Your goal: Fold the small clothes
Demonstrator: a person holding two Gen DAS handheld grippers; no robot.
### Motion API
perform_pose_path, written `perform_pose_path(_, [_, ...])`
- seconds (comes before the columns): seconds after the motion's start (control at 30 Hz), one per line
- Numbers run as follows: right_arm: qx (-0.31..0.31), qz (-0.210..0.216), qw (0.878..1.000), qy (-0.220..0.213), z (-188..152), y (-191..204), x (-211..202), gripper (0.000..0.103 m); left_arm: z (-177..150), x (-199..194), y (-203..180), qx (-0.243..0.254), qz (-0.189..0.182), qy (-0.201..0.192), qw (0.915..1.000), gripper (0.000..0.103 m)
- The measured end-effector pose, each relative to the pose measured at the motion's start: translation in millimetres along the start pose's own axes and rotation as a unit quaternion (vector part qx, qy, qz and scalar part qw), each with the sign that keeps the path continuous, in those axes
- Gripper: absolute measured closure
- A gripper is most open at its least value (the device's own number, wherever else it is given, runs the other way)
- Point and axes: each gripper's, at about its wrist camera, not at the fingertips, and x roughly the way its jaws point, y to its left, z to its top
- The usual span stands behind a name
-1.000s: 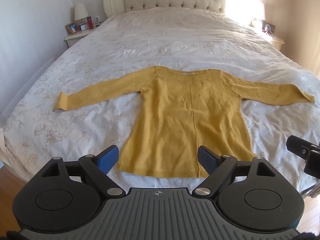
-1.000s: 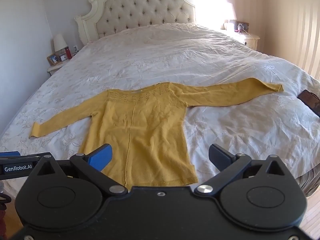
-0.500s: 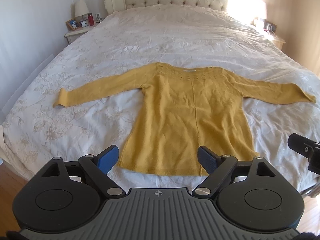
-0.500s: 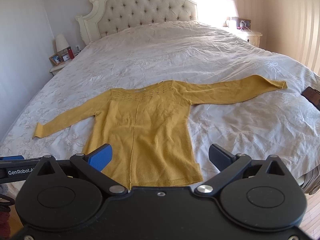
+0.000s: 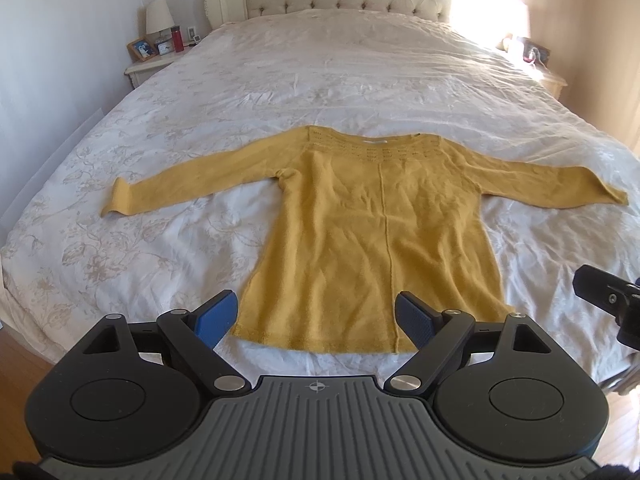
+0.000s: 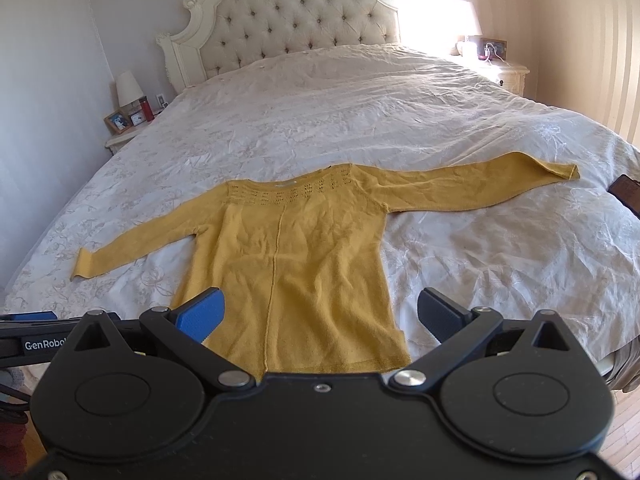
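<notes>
A mustard-yellow long-sleeved knit sweater (image 5: 376, 232) lies flat on the bed, neckline toward the headboard, both sleeves spread out sideways. It also shows in the right wrist view (image 6: 296, 256). My left gripper (image 5: 316, 318) is open and empty, hovering just short of the sweater's hem at the bed's foot. My right gripper (image 6: 320, 314) is open and empty, above the hem's right part. The right gripper's tip shows at the right edge of the left wrist view (image 5: 608, 300).
The bed has a white floral cover (image 5: 360, 80) and a tufted headboard (image 6: 296, 20). A nightstand (image 5: 148, 66) with lamp and frames stands left, another nightstand (image 6: 504, 72) right. A dark object (image 6: 626, 192) lies at the bed's right edge. Wood floor (image 6: 624, 420) lies below.
Both grippers have moved a little forward and up toward the bed; the sweater appears slightly higher and fuller in view. The sweater has not moved. Both jaws stay open.
</notes>
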Motion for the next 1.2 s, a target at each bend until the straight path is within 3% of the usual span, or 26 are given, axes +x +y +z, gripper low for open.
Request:
perform_pose_path(0.97, [0.02,0.04,0.999,0.005,0,-11,13,0.001,-5,8,-3,-0.007,-0.012,0.012,0.9998,0.018])
perform_pose_path(1.03, [0.024,0.042,0.999,0.008,-1,-13,15,0.001,-5,9,-1,-0.01,-0.017,0.01,0.9998,0.021])
perform_pose_path(1.1, [0.029,0.048,0.998,0.01,-2,-15,18,0.001,-6,10,0,-0.011,-0.022,0.009,0.9997,0.035])
perform_pose_path(1.2, [0.04,0.057,0.997,0.013,-3,-17,24,0.001,-7,18,2,-0.009,-0.019,0.015,0.9997,0.042])
